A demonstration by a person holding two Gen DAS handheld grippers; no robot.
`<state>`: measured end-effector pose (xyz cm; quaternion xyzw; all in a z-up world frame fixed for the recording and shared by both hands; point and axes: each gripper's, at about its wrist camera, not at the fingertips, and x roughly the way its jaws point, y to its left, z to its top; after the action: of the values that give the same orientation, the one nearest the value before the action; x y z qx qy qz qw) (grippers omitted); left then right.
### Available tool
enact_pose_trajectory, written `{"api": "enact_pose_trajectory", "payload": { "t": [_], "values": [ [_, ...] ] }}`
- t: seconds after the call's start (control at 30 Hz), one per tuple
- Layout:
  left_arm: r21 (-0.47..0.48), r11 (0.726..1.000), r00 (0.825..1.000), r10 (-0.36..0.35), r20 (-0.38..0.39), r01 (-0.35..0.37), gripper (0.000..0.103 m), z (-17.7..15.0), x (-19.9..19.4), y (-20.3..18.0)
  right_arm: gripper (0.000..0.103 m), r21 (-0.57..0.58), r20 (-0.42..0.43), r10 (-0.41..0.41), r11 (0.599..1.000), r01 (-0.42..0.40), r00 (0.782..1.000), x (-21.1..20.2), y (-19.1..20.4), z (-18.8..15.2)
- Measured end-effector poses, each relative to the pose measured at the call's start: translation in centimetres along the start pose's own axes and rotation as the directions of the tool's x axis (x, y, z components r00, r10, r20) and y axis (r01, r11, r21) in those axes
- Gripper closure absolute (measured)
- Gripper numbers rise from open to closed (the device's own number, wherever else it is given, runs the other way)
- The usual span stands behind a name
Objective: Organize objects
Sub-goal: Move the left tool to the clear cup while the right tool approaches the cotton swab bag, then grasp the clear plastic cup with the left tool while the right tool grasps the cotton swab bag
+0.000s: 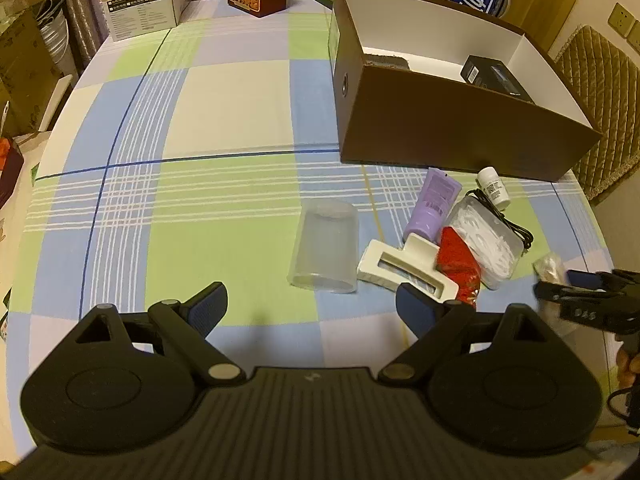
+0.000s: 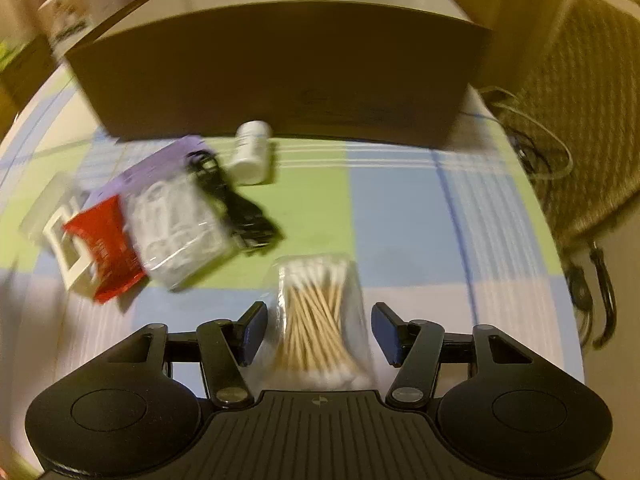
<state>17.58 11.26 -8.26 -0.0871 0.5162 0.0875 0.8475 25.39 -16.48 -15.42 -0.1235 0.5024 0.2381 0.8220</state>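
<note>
Right gripper (image 2: 318, 332) is down over the cotton swab packet (image 2: 320, 320), blue pads either side of it with gaps showing, so not pinching yet; no grip to call. The packet lies on the checked tablecloth (image 1: 224, 112), a little way in front of the brown box (image 1: 460, 136). Left gripper (image 1: 312, 304) hangs wide open and empty, above the clear plastic cup (image 1: 326, 246) lying on its side. How far along? Early, by the look of it: the box holds a black carton (image 1: 494, 74) and something dark at its far end, hard to identify. Left outside: the cup, a white hair claw clip (image 1: 404, 268), a purple tube (image 1: 434, 204), a red packet (image 1: 458, 264), a clear case of white picks (image 1: 486, 236), a black cable (image 1: 508, 220), a small white bottle (image 1: 494, 190) and the swabs. Most of the sorting remains.
</note>
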Motion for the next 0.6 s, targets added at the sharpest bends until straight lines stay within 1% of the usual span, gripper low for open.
{"api": "enact_pose_trajectory", "payload": {
  "t": [0.1,0.2,0.23,0.27,0.3,0.43,0.5,0.6],
  "values": [
    [0.01,1.0,1.0,-0.007,-0.002,0.007,0.014,0.2,0.6,-0.1,0.048,0.064,0.009,0.008,0.998,-0.009,1.0,-0.3,-0.6,-0.1],
    [0.023,1.0,1.0,-0.009,-0.002,0.009,0.014,0.5,1.3,-0.2,0.048,0.045,0.027,-0.015,0.999,0.014,1.0,-0.2,0.2,-0.2],
    [0.028,1.0,1.0,-0.008,0.0,0.008,0.014,0.6,1.5,-0.2,0.057,0.024,0.035,-0.033,0.999,0.032,0.999,-0.1,0.6,-0.2],
    [0.035,0.999,1.0,-0.007,0.002,0.007,0.014,0.7,1.7,-0.2,0.076,0.002,0.049,-0.047,0.999,0.047,0.998,-0.1,0.9,-0.2],
    [0.041,0.999,1.0,-0.005,0.005,0.005,0.014,0.8,2.0,-0.2,0.079,-0.011,0.057,-0.051,0.999,0.052,0.997,-0.1,1.1,-0.2],
    [0.063,0.998,1.0,-0.005,0.011,0.005,0.015,1.5,3.3,-0.1,0.081,0.056,0.064,-0.068,0.996,0.065,0.996,0.3,-0.3,0.5],
    [0.083,0.997,1.0,-0.006,0.008,0.006,0.016,1.9,4.1,-0.1,0.081,0.073,0.064,-0.083,0.994,0.078,0.994,0.5,-0.9,0.9],
    [0.112,0.994,1.0,-0.016,-0.002,0.016,0.021,2.5,5.6,-0.3,0.081,0.088,0.064,-0.075,0.994,0.07,0.995,0.5,-1.6,1.3]
  ]
}}
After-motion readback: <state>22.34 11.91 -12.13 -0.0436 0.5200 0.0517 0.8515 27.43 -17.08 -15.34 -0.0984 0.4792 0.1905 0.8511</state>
